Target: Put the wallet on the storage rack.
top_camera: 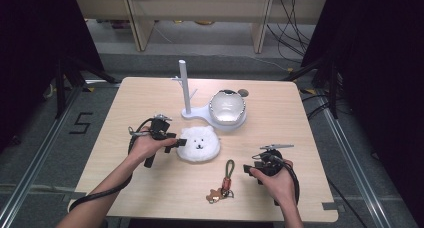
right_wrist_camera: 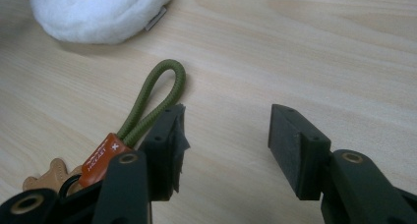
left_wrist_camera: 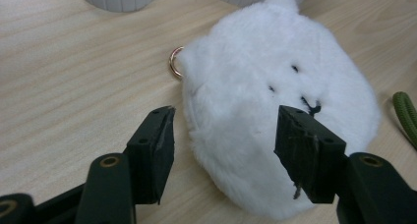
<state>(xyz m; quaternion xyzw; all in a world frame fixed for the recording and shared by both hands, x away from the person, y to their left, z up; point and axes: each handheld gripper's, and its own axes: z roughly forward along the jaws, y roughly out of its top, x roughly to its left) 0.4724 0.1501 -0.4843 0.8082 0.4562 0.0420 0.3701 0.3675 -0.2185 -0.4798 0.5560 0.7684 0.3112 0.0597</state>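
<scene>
A white furry bear-face pouch point(top_camera: 199, 144) point(left_wrist_camera: 275, 111) lies flat near the table's middle, a small gold ring point(left_wrist_camera: 174, 63) at its edge. My left gripper point(top_camera: 176, 142) point(left_wrist_camera: 223, 145) is open, its jaws straddling the pouch's near edge. A keychain with a green cord loop point(top_camera: 229, 169) point(right_wrist_camera: 155, 98), an orange tag point(right_wrist_camera: 101, 157) and a tan charm point(top_camera: 215, 194) lies toward the front. My right gripper point(top_camera: 248, 169) point(right_wrist_camera: 226, 145) is open just right of the cord, with bare wood between its jaws.
A white stand point(top_camera: 186, 88) with a post and small pegs rises at the back middle; a shiny silver bowl point(top_camera: 227, 107) rests on its base. The wooden table point(top_camera: 150, 188) has bare room at left and front.
</scene>
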